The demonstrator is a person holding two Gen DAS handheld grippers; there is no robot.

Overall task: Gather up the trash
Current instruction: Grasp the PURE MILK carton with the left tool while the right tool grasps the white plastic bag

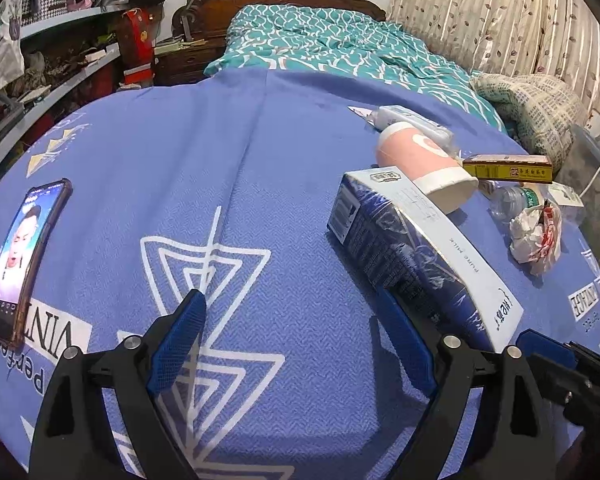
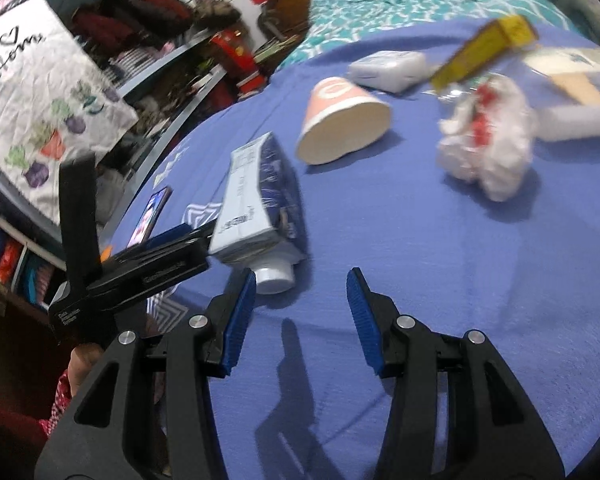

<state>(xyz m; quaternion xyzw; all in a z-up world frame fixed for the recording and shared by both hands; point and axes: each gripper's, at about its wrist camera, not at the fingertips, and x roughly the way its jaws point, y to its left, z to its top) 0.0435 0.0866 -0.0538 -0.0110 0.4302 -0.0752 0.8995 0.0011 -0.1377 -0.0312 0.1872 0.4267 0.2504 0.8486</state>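
Trash lies on a blue bedspread (image 1: 260,168). A blue and white milk carton (image 1: 416,252) lies on its side; it also shows in the right wrist view (image 2: 256,204). A pink paper cup (image 1: 424,164) lies behind it, with a yellow box (image 1: 508,168), a crumpled white wrapper (image 1: 536,236), a clear bottle (image 1: 516,200) and a white packet (image 1: 412,120). My left gripper (image 1: 292,320) is open, its right finger beside the carton's near end. My right gripper (image 2: 302,300) is open and empty, just right of the carton's cap (image 2: 274,276).
A phone (image 1: 20,256) with its screen lit lies on the bedspread at the left. Shelves (image 1: 60,80) full of clutter run along the left wall. A teal quilt (image 1: 340,48) and a pillow (image 1: 536,108) lie at the far end, with curtains (image 1: 500,12) on the right.
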